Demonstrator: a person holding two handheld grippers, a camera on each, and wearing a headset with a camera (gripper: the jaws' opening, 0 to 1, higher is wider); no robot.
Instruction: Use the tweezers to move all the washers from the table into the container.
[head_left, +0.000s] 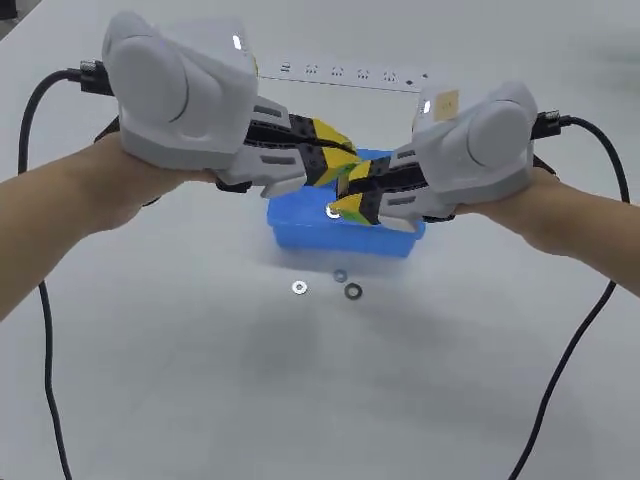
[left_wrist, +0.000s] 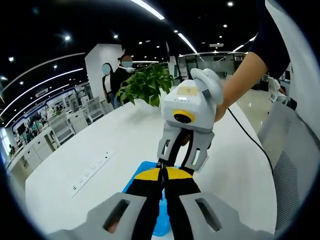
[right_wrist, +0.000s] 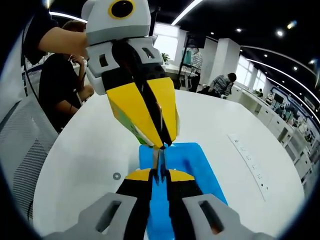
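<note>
Both grippers meet tip to tip over the blue container (head_left: 330, 238). A thin metal pair of tweezers (right_wrist: 159, 162) runs between them. My left gripper (head_left: 343, 166) comes in from the left, its yellow jaws shut on one end of the tweezers. Facing it from the right, my right gripper (head_left: 352, 203) has its jaws closed around the other end. Three small washers lie on the white table just in front of the container (right_wrist: 192, 165): one (head_left: 299, 288), one (head_left: 340, 276) and one (head_left: 353, 291). A small pale ring (head_left: 333, 211) shows under the tips; what it is I cannot tell.
A white power strip (head_left: 340, 75) lies on the table behind the container. Black cables (head_left: 45, 330) trail from both grippers down each side. People and a green plant (left_wrist: 147, 85) are in the background, away from the work.
</note>
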